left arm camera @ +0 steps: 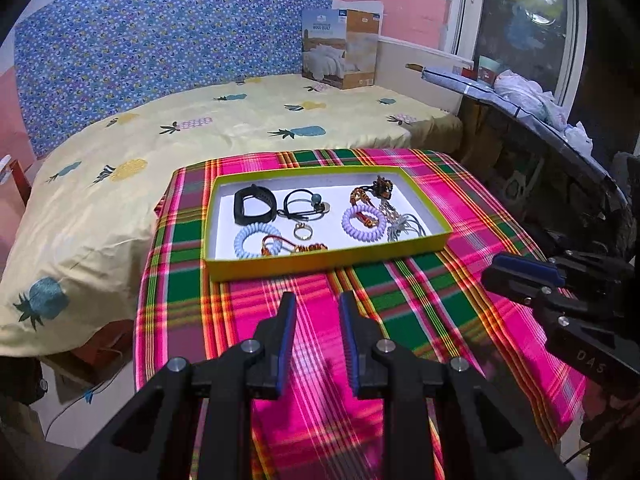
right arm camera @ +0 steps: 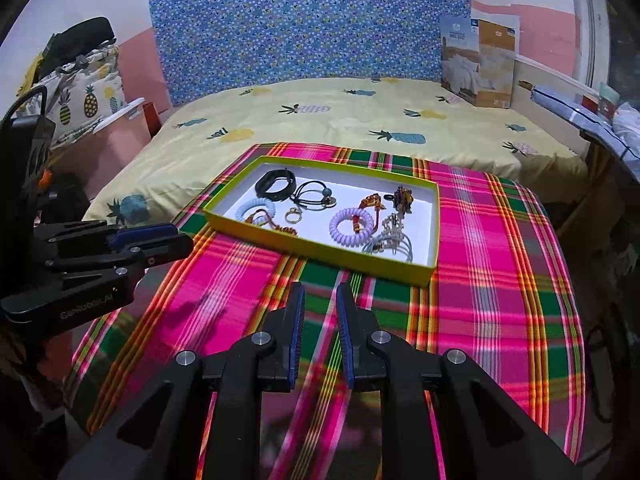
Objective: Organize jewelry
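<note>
A yellow-green tray point(left arm camera: 320, 266) point(right arm camera: 320, 250) with a white floor sits on a pink and green plaid cloth. In it lie a black watch band point(left arm camera: 254, 204) point(right arm camera: 276, 184), black hair ties point(left arm camera: 304, 206), a gold ring point(left arm camera: 303, 232) point(right arm camera: 294, 214), a pale blue coil tie point(left arm camera: 254, 240), a purple coil tie point(left arm camera: 362, 222) point(right arm camera: 352, 226), beaded orange bracelets point(left arm camera: 366, 196) and silver bangles point(left arm camera: 404, 228) point(right arm camera: 390, 242). My left gripper point(left arm camera: 318, 300) point(right arm camera: 180, 240) is open and empty, in front of the tray. My right gripper point(right arm camera: 320, 292) point(left arm camera: 492, 270) is open and empty, also in front of the tray.
The plaid cloth point(left arm camera: 400, 300) covers a small table against a bed with a yellow pineapple sheet point(left arm camera: 240, 120). A quilt box point(left arm camera: 340, 52) stands at the bed's far corner. A cluttered shelf point(left arm camera: 520, 92) runs along the right under a window.
</note>
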`<state>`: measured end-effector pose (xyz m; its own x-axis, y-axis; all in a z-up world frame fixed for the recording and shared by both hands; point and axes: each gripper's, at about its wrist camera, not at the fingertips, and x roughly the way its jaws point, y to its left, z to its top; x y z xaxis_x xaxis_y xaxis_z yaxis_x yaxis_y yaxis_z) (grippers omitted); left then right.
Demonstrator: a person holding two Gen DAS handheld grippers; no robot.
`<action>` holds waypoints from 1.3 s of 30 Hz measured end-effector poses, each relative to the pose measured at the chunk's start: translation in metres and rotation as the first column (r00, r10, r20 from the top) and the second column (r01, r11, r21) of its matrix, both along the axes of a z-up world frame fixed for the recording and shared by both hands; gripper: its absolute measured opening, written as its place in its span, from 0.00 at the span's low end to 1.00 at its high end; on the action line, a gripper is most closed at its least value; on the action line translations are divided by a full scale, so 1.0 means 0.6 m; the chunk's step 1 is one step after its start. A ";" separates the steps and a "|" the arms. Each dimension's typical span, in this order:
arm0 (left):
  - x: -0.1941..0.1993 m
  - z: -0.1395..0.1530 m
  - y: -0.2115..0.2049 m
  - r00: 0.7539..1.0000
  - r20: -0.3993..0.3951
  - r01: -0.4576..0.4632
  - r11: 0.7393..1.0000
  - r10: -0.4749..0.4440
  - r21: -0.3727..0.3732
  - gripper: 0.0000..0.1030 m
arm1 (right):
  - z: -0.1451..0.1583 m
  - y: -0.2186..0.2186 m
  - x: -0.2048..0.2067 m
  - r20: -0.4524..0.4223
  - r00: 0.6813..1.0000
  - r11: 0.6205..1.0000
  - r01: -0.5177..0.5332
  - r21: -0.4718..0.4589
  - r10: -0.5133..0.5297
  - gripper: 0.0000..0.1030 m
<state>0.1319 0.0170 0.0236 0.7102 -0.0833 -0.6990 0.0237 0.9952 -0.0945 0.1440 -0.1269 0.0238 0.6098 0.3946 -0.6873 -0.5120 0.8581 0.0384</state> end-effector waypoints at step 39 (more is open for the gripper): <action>-0.106 -0.034 -0.012 0.998 -0.017 -0.059 0.998 0.059 0.003 0.22 | -0.026 -0.011 -0.111 -0.020 1.000 1.000 0.018 -0.023 -0.019 0.26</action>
<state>0.0681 0.0095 0.0032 0.7021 -0.0399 -0.7110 -0.0366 0.9951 -0.0919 0.0775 -0.1333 0.0083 0.6031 0.3673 -0.7081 -0.4954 0.8682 0.0285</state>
